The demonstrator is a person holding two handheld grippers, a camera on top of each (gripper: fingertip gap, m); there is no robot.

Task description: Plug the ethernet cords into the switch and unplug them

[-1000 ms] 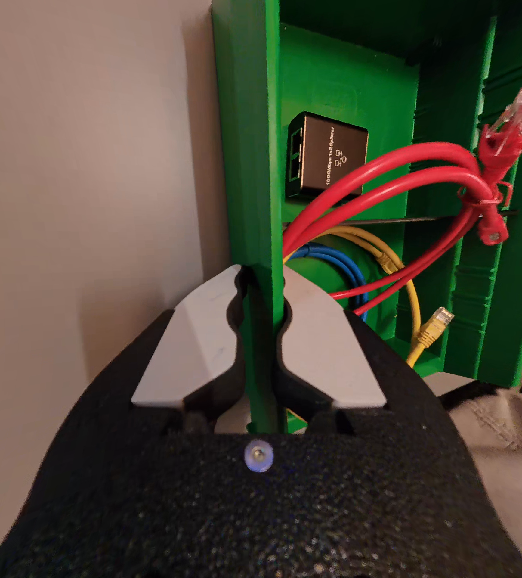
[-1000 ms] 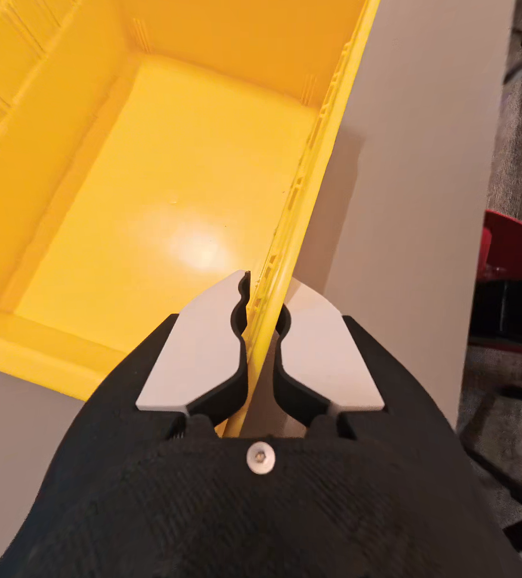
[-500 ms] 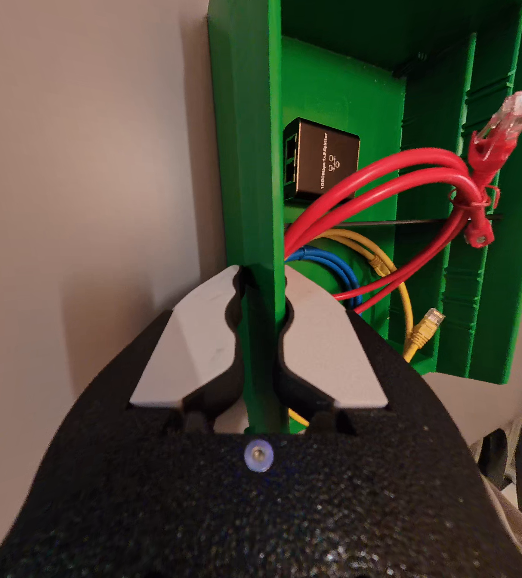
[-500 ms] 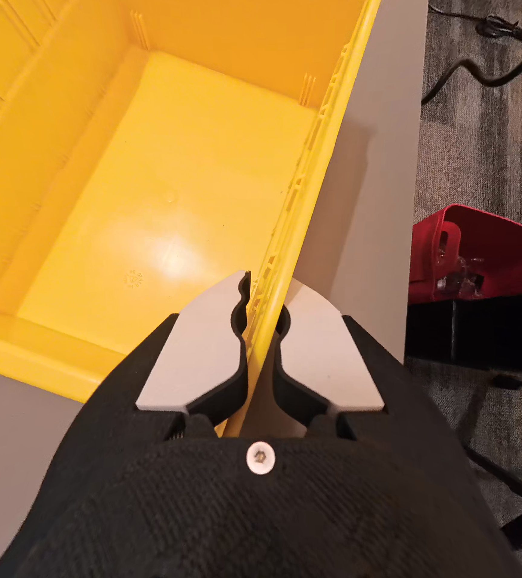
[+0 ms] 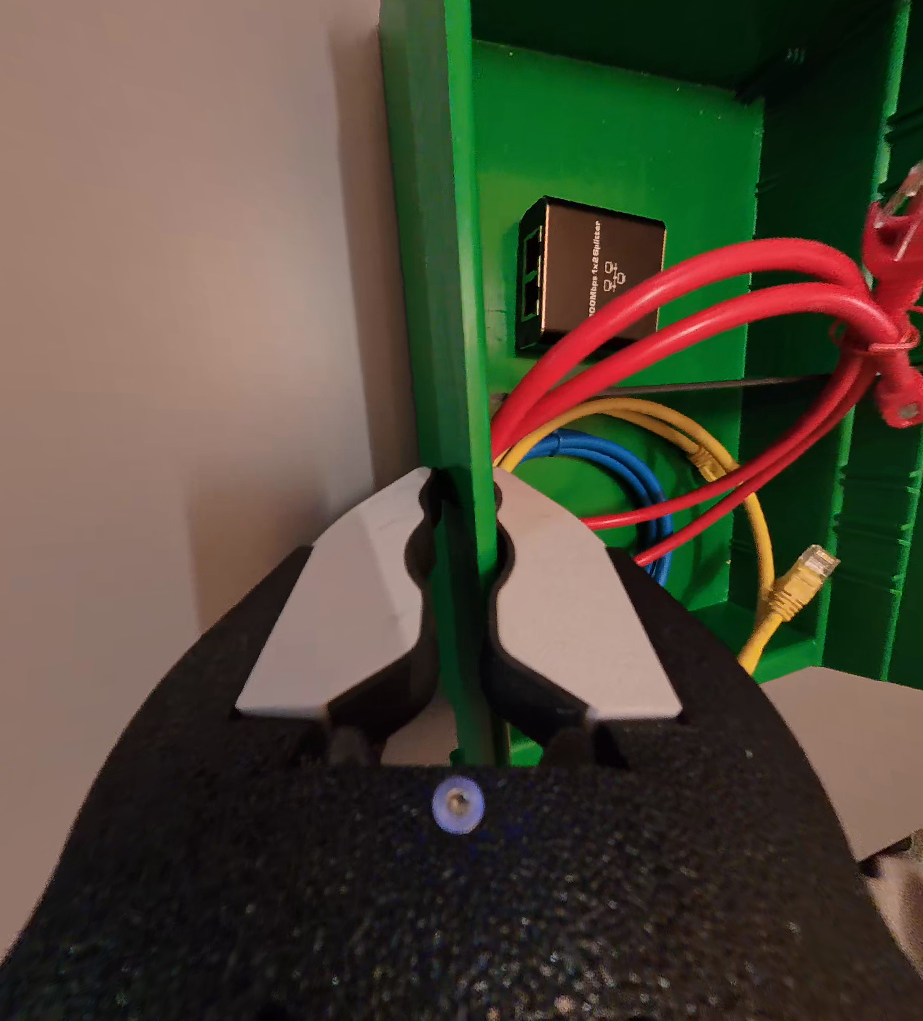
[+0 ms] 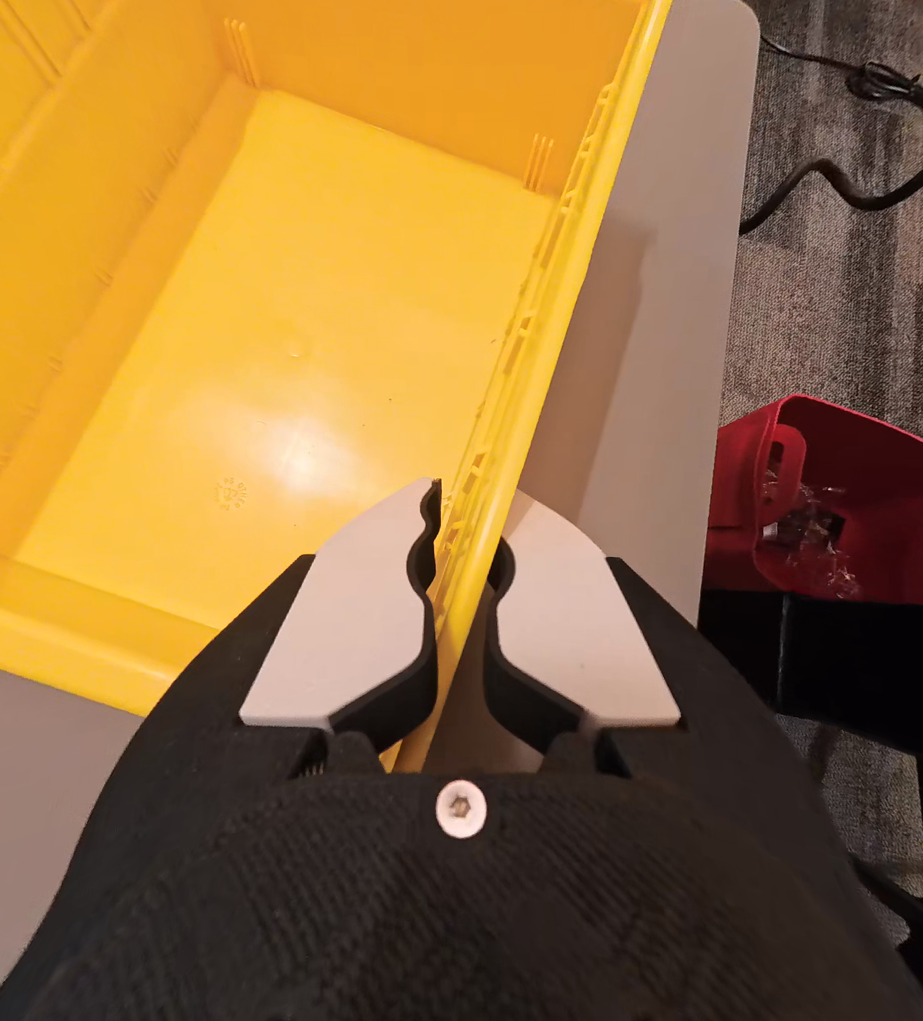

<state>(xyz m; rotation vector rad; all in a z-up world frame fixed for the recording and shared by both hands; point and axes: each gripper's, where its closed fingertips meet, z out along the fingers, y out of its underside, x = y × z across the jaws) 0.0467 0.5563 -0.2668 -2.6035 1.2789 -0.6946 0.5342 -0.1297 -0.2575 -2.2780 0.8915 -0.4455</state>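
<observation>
Switch [image 5: 591, 282] shows left only; yellow bin [image 6: 514, 442] right.

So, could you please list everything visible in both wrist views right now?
green bin: one, green, left wrist view, on the table
switch: one, dark box, on the green bin's floor
red cord: one, red, looped and tied, plug at upper right
yellow cord: one, yellow, in the green bin, plug at lower right
blue cord: one, blue, coiled under the red cord
yellow bin: one, yellow, nothing inside, right wrist view
table: one, pale grey, under both bins
red container: one, red, beside the table
black cable: one, black, on the grey carpet
left gripper: jaws shut on the green bin's wall
right gripper: jaws shut on the yellow bin's wall
</observation>
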